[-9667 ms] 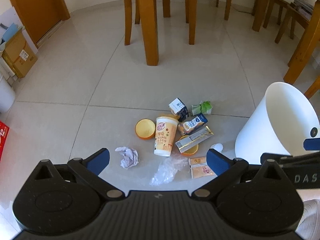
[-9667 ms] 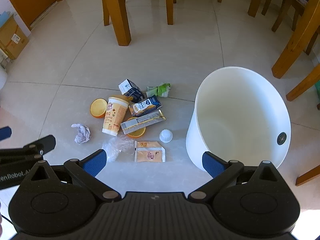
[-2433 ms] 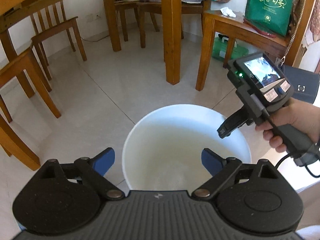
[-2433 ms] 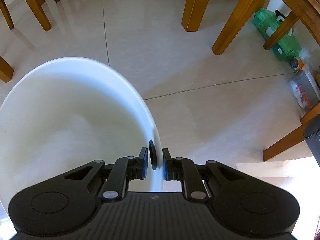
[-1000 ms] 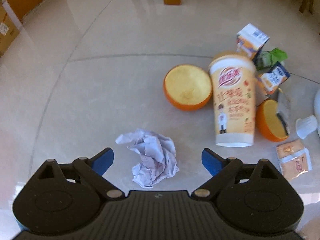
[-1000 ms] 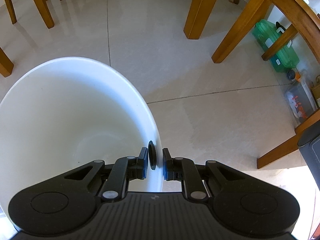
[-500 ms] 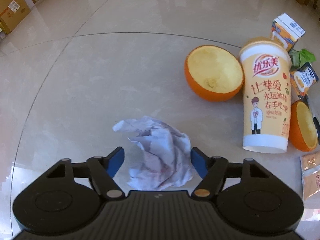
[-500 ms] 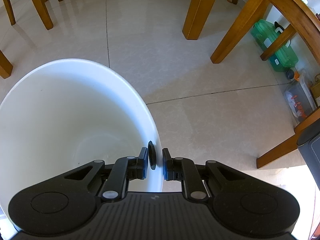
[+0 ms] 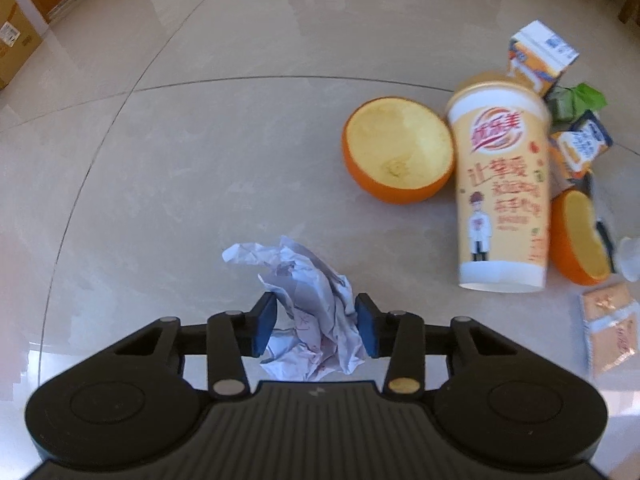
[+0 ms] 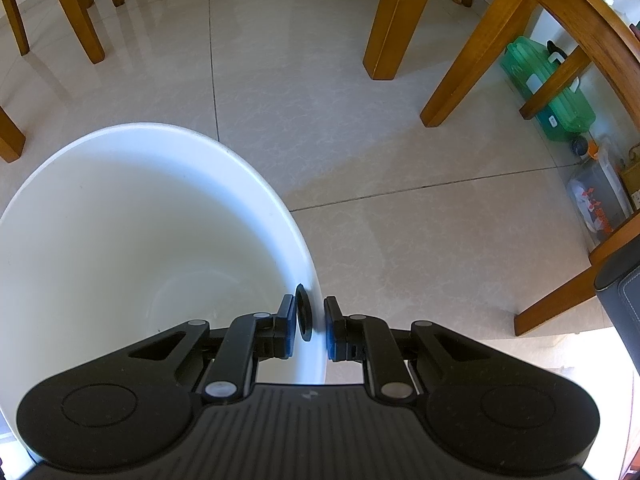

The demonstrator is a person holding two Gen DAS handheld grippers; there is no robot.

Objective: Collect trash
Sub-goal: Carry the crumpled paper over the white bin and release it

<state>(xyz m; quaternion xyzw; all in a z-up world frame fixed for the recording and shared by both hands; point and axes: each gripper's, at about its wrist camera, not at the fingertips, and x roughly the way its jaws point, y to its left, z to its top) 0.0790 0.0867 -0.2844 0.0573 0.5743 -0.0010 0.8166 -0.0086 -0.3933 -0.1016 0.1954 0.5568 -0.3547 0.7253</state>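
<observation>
White bin (image 10: 120,216) is sitting on the tile floor (image 10: 400,240) w/ nothing visible inside. I'm clamping its rim w/ my right gripper (image 10: 310,328), jaws nearly together on the thin wall. In the left wrist view, crumpled paper (image 9: 308,312) is lying on the floor and my left gripper (image 9: 316,326) is closing around it, pads at both sides. Farther right: orange peel half (image 9: 398,148) lying hollow-up, paper cup (image 9: 500,184) beside it, small cartons behind.

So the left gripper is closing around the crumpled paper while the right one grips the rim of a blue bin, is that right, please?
Not quite: the bin is white, as the right wrist view shows. The right gripper does grip its rim, and the left gripper is closing around the crumpled paper.
</observation>
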